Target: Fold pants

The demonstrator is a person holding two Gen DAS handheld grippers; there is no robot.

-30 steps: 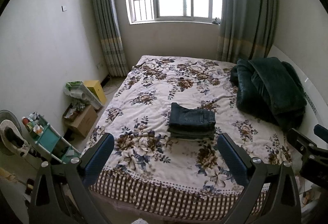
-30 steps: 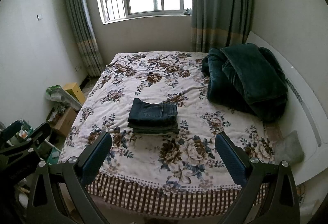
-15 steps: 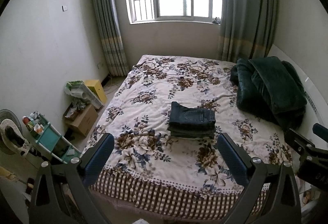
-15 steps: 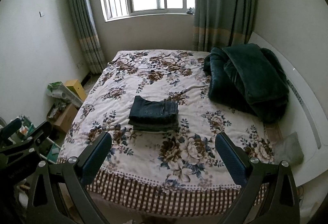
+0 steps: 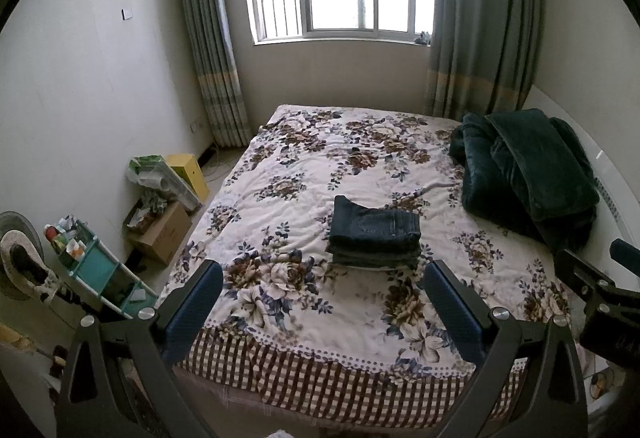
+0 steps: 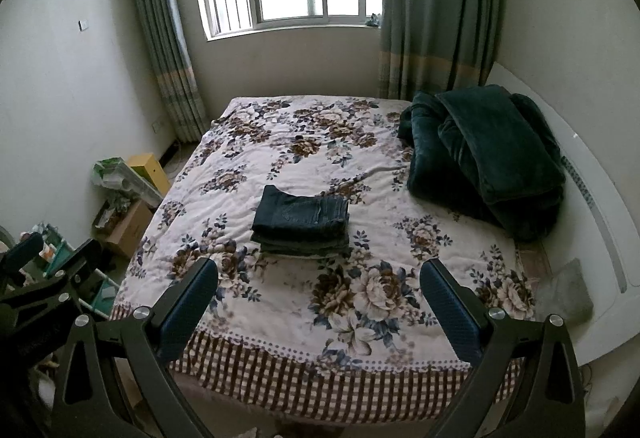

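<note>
Dark blue jeans lie folded in a neat stack on the floral bedspread, near the middle of the bed; they also show in the right wrist view. My left gripper is open and empty, held back from the foot of the bed. My right gripper is open and empty too, also off the bed's near edge. Both are well apart from the jeans. The right gripper shows at the right edge of the left wrist view.
A dark green blanket is heaped at the bed's right side by the white headboard. Cardboard boxes, a yellow box and a teal shelf stand on the floor at left. Window and curtains are behind the bed.
Both grippers have drifted slightly, with the view shifting a little; the right wrist view has tilted up slightly. The folded jeans have not moved.
</note>
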